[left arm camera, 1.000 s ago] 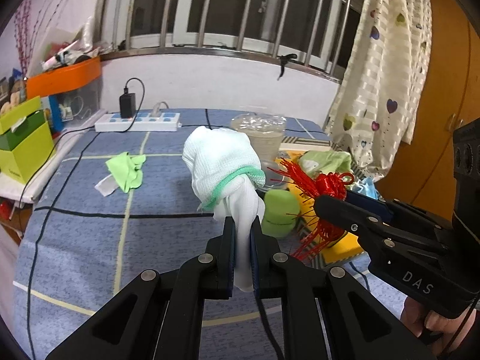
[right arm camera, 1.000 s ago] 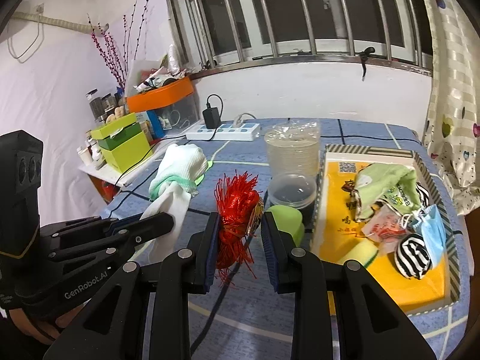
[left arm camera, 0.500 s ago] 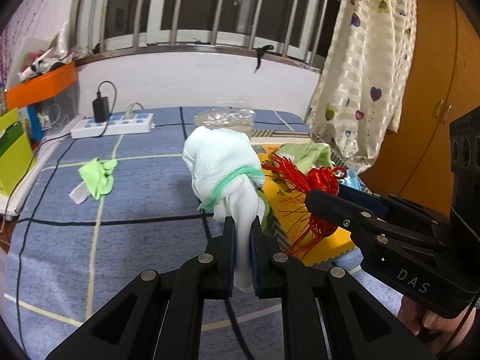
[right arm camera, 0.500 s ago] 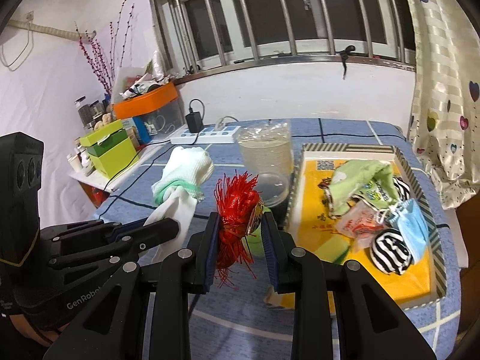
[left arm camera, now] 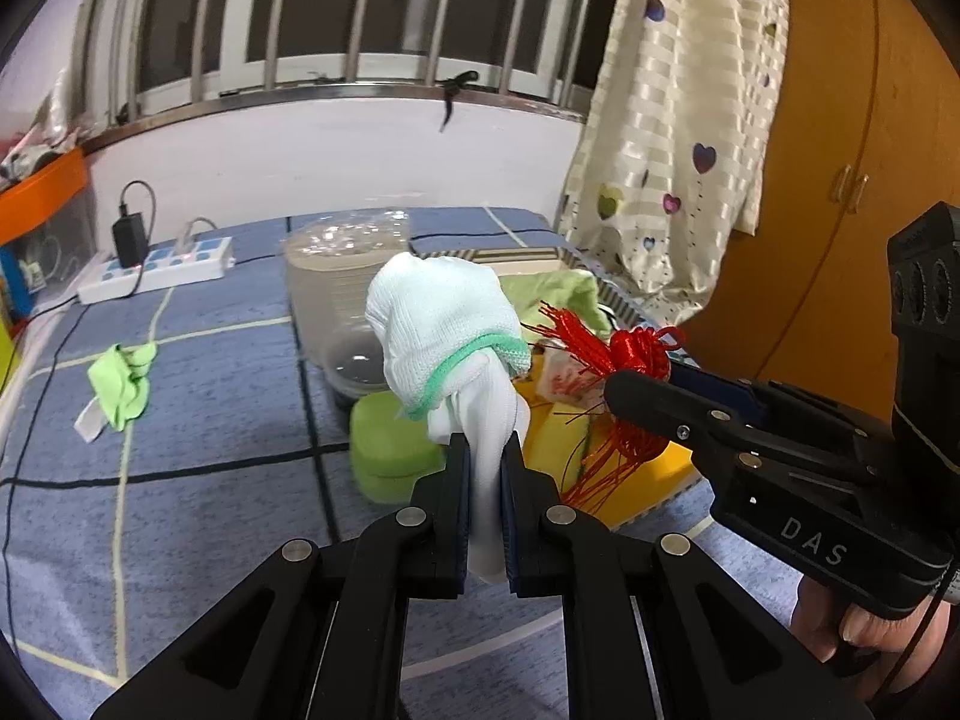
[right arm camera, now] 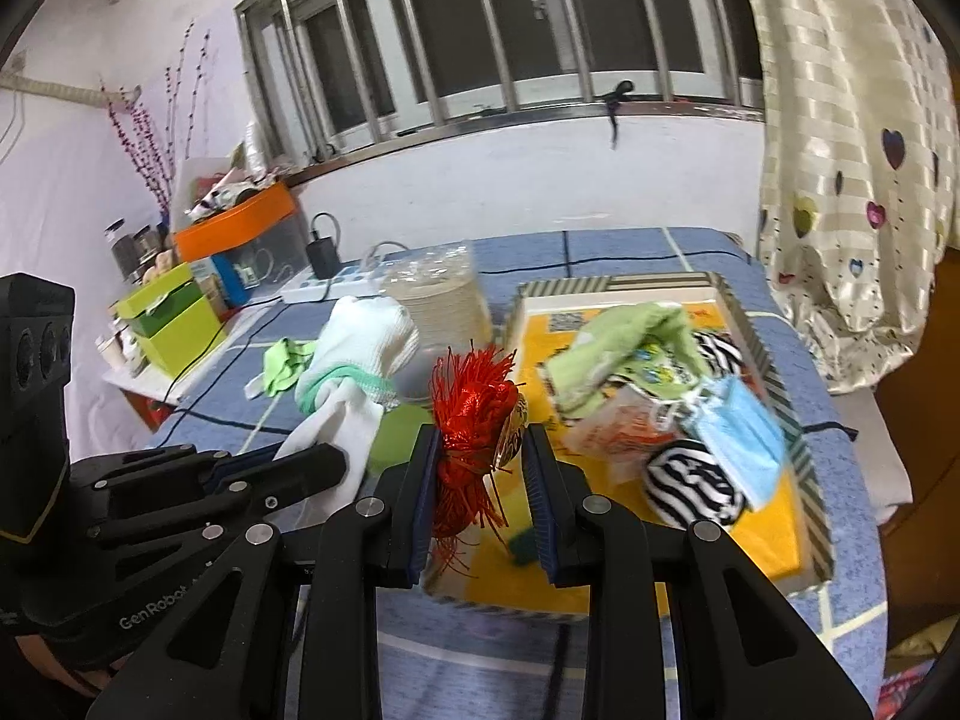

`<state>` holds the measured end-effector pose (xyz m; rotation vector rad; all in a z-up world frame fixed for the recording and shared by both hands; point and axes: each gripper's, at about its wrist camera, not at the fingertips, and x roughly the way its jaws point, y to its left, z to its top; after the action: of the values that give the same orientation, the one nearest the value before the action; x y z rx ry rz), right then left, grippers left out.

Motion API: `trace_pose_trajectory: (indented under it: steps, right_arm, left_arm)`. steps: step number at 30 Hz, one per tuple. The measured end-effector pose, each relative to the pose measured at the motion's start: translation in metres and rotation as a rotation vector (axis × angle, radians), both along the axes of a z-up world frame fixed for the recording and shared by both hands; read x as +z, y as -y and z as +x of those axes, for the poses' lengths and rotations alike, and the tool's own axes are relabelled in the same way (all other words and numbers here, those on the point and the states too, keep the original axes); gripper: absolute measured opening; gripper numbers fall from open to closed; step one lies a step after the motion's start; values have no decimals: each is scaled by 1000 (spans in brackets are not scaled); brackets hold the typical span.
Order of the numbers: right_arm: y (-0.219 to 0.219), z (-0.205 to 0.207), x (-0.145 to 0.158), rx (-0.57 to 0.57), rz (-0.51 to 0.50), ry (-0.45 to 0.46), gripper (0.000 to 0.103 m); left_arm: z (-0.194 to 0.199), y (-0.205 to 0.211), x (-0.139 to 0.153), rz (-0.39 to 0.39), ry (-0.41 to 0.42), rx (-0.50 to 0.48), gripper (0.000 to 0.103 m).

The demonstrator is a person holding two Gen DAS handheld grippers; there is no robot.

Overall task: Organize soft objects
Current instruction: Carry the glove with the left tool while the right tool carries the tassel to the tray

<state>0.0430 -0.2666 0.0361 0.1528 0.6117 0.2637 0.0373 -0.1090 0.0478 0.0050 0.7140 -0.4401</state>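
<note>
I have the sock [left arm camera: 447, 336] pinched by its loose end in my left tool [left arm camera: 485, 468], jaws nearly together with only the thin fabric between them. The rolled, bulkier part with the green band stands up above the fingertips, in the air over the counter [left arm camera: 198, 420], close to the left edge of the tray [right arm camera: 807, 456]. It looks light and limp, so I judge it will flop over rather than hold its shape, and the thin tail could slide out of a weak pinch; the fat roll would give a surer hold.

My right tool [right arm camera: 480, 468] holds the tassel [right arm camera: 474, 420], a red bundle of threads. The jaws stand moderately apart, and the threads press mainly against the left pad while a shiny tag fills the side toward the right one. It weighs little, I judge, but loose strands hang below the jaws and may snag on the tray rim. It sits over the tray's near left corner.

Inside the tray lie a green cloth [right arm camera: 624, 348], a striped sock [right arm camera: 696, 486] and a blue mask [right arm camera: 744, 444], crowded toward the right. A green sponge [left arm camera: 390, 450] and clear tub [left arm camera: 345, 300] stand just left of the tray, and another green rag [left arm camera: 123, 384] lies farther left.
</note>
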Motion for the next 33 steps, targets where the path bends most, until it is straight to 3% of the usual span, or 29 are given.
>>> trace_pose_trajectory:
  steps: [13,33]
  right_arm:
    - [33,5,-9,-71,5,-23,29]
    - [78,14,-43,-162,8,-131,29]
  left_arm:
    - [7,30,-8,11,-21,-67,9]
    - [11,88,-31,5,-100,-226,9]
